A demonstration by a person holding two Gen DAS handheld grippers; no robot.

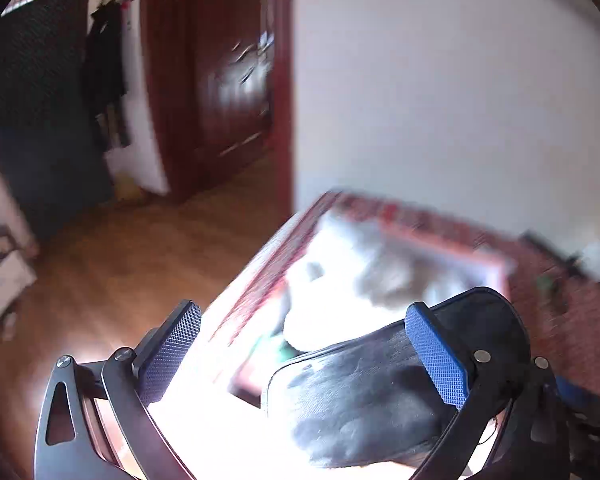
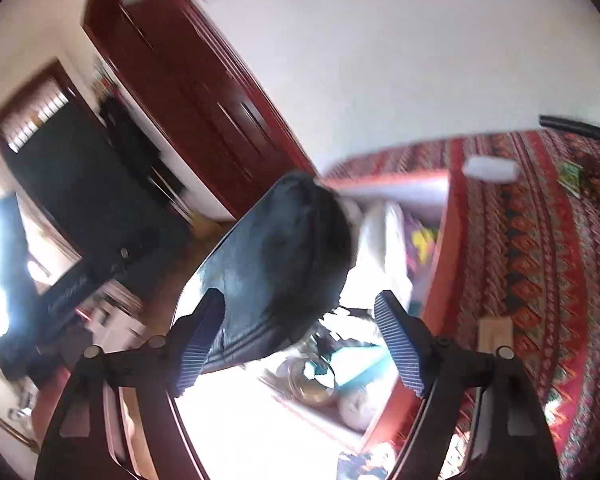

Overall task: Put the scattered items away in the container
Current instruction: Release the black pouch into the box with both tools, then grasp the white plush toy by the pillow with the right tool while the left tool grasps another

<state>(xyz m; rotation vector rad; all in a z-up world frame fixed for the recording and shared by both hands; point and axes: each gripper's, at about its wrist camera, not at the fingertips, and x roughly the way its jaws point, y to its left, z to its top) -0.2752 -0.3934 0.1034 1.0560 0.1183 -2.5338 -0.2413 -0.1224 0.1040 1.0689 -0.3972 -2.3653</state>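
Here the dark pouch (image 2: 276, 256) hung over the red box (image 2: 440, 264), its long axis running up-right (blurred). Left gripper (image 1: 304, 356) and right gripper (image 2: 300, 344) had fingers released, spread wide, gripping nothing. Patterned cloth (image 2: 540, 240) lay beside the box.

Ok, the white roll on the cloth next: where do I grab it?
Likely across its middle, from above: the white roll lies flat on the cloth, its long axis running across the right wrist view, so close across its short width.
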